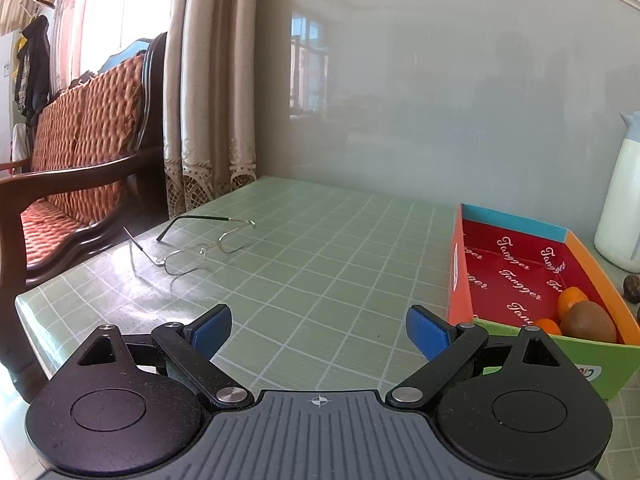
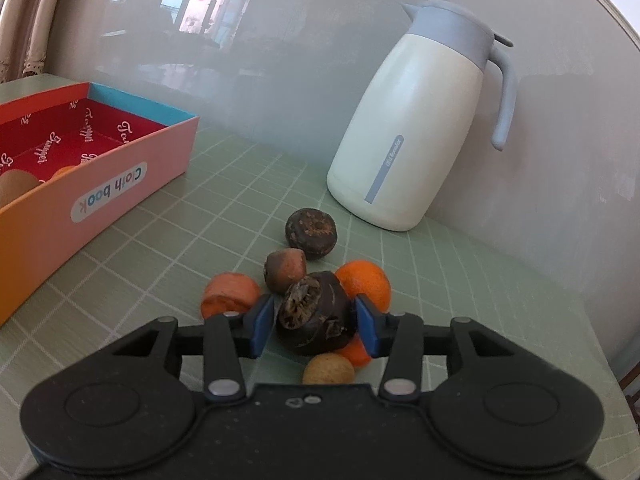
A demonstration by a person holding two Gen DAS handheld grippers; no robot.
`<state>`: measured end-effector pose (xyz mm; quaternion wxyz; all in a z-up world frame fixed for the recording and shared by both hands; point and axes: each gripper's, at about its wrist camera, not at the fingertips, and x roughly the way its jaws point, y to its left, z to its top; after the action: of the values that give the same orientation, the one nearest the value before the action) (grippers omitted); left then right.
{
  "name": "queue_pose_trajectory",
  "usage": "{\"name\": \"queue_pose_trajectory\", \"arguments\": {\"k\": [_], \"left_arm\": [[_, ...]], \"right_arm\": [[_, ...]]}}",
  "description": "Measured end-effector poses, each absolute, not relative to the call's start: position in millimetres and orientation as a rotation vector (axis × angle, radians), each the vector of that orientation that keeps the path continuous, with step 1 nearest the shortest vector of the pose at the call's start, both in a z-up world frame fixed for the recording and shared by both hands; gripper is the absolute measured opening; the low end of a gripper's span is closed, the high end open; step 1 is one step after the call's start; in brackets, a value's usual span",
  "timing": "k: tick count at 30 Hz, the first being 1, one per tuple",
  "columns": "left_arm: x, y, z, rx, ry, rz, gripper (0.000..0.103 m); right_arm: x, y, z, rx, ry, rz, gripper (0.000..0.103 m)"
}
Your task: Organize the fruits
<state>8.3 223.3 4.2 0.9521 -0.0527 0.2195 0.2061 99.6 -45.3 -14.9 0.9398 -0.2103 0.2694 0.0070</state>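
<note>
one dark fruit (image 2: 314,314) sits pinched in the right tongs (image 2: 316,322), amid the desk's pile; left tongs (image 1: 318,330) gape empty. next: lift it clear, carry to the box (image 2: 132,168) at ten o'clock.

You get strong daylight from the curtained window (image 1: 108,12), blown out to white. The glossy grey wall panel (image 1: 440,80) mirrors window panes, and the green checked worktop (image 1: 320,248) shows pale sheen. Fisheye bending curves every edge; corners go black. Focus stays sharp.
</note>
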Motion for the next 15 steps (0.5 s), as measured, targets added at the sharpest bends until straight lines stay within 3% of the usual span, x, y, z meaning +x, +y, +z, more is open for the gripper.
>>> {"name": "queue_pose_trajectory", "arguments": {"k": [15], "left_arm": [[4.0, 224.2, 5.2, -0.107, 0.435, 0.43, 0.094]], "right_arm": [[88.4, -44.3, 10.9, -0.349, 0.497, 0.059, 0.038]]}}
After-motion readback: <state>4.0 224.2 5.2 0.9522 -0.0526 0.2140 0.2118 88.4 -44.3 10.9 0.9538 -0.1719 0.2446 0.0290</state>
